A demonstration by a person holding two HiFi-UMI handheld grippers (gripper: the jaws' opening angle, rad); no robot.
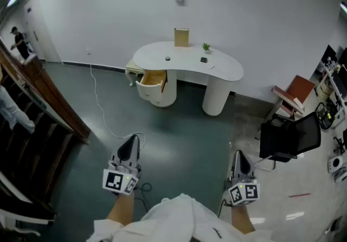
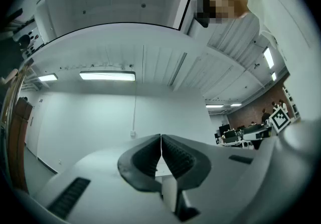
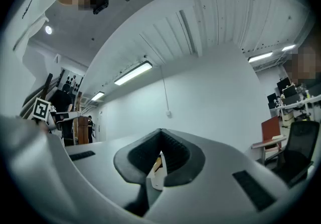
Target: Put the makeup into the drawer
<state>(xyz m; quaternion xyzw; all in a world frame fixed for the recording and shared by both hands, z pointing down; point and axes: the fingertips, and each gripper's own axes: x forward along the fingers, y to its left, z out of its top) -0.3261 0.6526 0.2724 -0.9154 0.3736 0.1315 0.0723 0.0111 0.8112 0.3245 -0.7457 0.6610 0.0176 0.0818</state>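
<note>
A white curved desk (image 1: 227, 70) stands far ahead against the wall. The wooden drawer (image 1: 153, 79) in its left pedestal hangs open. On the desktop lie two small dark items (image 1: 167, 59) (image 1: 203, 59), too small to tell apart, beside a little green plant (image 1: 206, 47) and an upright tan box (image 1: 181, 37). My left gripper (image 1: 134, 138) (image 2: 161, 136) is shut and empty, well short of the desk. My right gripper (image 1: 237, 153) (image 3: 160, 131) is also shut with nothing in it, equally far back. Both point toward the desk, slightly upward.
A black office chair (image 1: 287, 138) and a red-brown chair (image 1: 295, 90) stand at the right. A dark wooden railing (image 1: 38, 100) runs along the left. A white cable (image 1: 100, 110) trails over the green floor between me and the desk. A person (image 1: 20, 43) stands far left.
</note>
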